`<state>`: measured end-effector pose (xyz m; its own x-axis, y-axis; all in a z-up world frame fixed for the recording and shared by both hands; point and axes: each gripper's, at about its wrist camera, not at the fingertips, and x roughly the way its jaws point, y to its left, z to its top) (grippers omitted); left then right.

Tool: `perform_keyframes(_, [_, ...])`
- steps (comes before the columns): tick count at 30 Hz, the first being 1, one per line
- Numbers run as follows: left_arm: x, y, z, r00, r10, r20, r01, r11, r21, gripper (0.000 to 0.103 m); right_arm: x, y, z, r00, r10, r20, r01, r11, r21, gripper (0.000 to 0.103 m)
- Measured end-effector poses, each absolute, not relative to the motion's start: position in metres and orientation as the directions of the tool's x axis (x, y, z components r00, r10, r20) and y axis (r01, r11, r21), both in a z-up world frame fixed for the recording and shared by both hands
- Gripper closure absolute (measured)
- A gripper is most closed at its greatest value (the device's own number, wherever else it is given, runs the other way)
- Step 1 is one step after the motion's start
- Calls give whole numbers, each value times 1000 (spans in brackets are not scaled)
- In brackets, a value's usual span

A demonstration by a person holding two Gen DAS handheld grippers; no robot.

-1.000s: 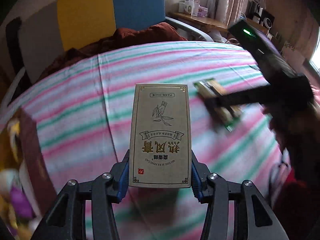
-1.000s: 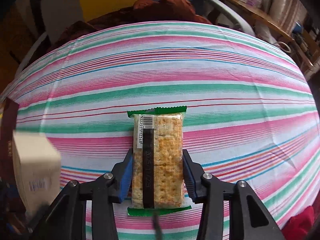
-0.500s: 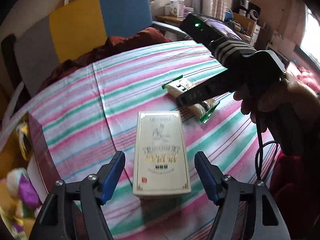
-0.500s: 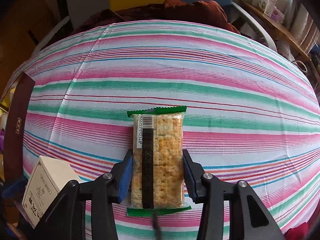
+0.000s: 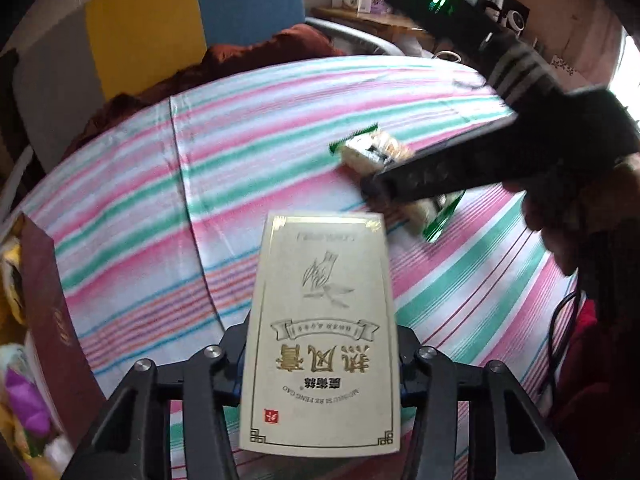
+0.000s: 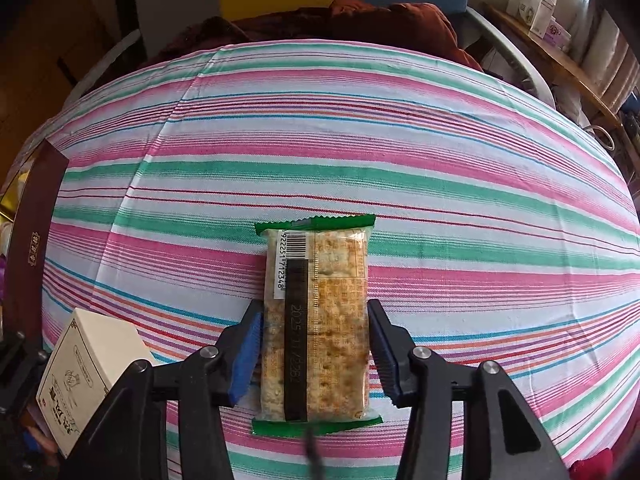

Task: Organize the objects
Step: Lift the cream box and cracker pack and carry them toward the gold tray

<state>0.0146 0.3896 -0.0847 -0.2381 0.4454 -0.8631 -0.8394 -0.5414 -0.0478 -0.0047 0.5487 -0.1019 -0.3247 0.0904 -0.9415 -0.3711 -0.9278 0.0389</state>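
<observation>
A cream box with gold Chinese print [image 5: 322,332] sits between my left gripper's [image 5: 320,364] jaws, which press its sides and hold it above the striped cloth; it also shows at the lower left of the right wrist view [image 6: 86,376]. A cracker packet with green ends [image 6: 316,324] lies between my right gripper's [image 6: 316,344] blue pads [image 6: 246,352]. The pads touch or nearly touch its sides. In the left wrist view the packet [image 5: 380,156] lies on the cloth under the right gripper's body.
A pink, green and white striped cloth [image 6: 360,132] covers the round table. A dark red box [image 5: 48,320] stands at the table's left edge, with toys beside it. A chair with red fabric [image 6: 360,16] stands behind the table. A shelf with small boxes [image 6: 536,4] is at the far right.
My left gripper was open around the cream box lying on the cloth half a second ago; now its jaws are closed on the box. The right gripper still holds the cracker packet.
</observation>
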Motion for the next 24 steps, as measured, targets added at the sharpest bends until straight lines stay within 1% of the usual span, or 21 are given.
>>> perform_keyframes(4, [19, 387, -89, -261, 462, -848, -847, -531, -28, 51, -7, 544, -102, -323, 102, -941, -365, -931, 24, 53])
perform_keyframes(6, [22, 384, -90, -278, 478, -833, -850, -527, -19, 51, -7, 541, -101, -328, 103, -939, -357, -934, 23, 58])
perform_keyframes(11, [26, 381, -93, -301, 495, -815, -851, -526, -5, 51, -9, 538, -103, -332, 103, -938, -353, -935, 22, 59])
perform_keyframes(16, [32, 374, -90, -328, 466, -821, -837, -547, 24, 51, -13, 540, -104, -335, 100, -937, -353, -935, 26, 58])
perform_keyframes(21, [44, 361, -78, -351, 464, -813, -823, -567, 32, 51, -6, 541, -98, -334, 111, -936, -353, -935, 15, 58])
perform_keyframes(24, [48, 348, -54, -379, 507, -774, -820, -571, 28, 51, -4, 537, -96, -335, 122, -934, -352, -936, 4, 58])
